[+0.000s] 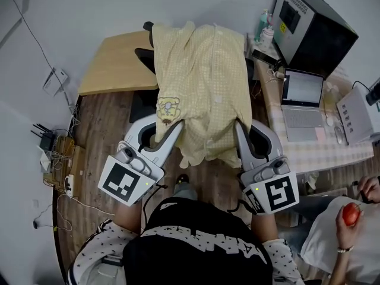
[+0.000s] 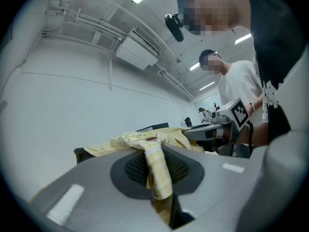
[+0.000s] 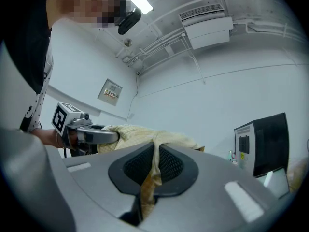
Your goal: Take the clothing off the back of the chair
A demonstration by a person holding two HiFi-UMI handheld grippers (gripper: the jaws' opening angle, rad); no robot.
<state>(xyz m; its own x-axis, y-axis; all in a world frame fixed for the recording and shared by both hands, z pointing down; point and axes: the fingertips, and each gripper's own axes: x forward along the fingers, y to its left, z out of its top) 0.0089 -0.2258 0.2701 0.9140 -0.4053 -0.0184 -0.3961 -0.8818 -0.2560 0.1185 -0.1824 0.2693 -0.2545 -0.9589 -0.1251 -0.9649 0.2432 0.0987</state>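
Observation:
A pale yellow checked garment (image 1: 205,82) with a cartoon patch hangs spread out over the black chair (image 1: 144,55), held up level between both grippers. My left gripper (image 1: 178,125) is shut on the garment's left edge; the cloth (image 2: 157,170) is pinched between its jaws. My right gripper (image 1: 238,126) is shut on the right edge, with a fold of cloth (image 3: 153,166) caught in its jaws. Most of the chair is hidden under the garment.
A wooden desk (image 1: 116,64) stands behind the chair at the left. At the right a checked table (image 1: 309,144) carries a laptop (image 1: 301,100), a black box (image 1: 314,28) and bottles. A seated person holds a red apple (image 1: 351,214) at the lower right. Routers and cables (image 1: 56,153) lie at the left.

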